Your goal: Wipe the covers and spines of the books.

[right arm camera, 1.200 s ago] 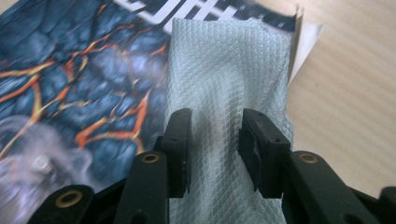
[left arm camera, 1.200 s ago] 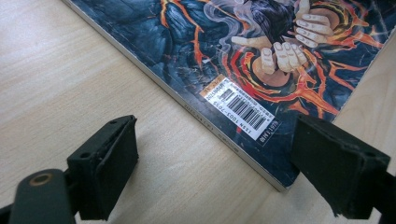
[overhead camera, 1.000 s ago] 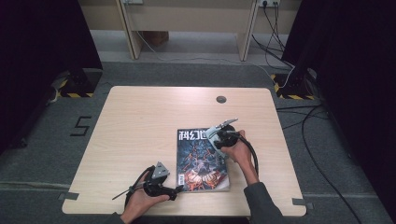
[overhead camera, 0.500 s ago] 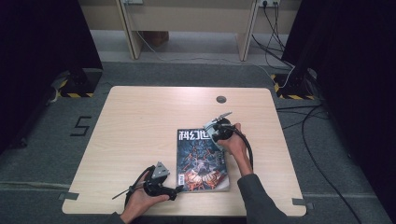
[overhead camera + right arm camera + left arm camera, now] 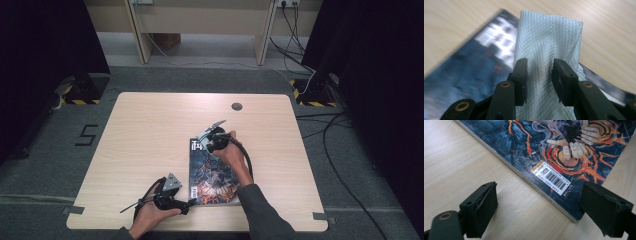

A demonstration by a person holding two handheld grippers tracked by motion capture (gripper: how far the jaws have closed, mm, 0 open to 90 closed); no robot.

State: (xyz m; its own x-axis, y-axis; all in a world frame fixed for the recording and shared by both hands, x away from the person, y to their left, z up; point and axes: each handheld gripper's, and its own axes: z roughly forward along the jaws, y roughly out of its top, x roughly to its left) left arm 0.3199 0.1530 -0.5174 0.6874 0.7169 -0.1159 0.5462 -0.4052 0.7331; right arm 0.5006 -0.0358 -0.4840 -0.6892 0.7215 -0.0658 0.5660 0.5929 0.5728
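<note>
Cloth pinched between right gripper fingers (over magazine); left gripper fingers released, straddling its corner.

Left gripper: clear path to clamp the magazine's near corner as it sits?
Probably yes. The left gripper has open jaws straddling the magazine corner by the barcode, nothing between. The flat-lying edge may be hard to get under.

I'm in a recording lab here: bare desk on grey carpet, black curtains either side, hazard-striped stands, cables trailing to wall sockets.
</note>
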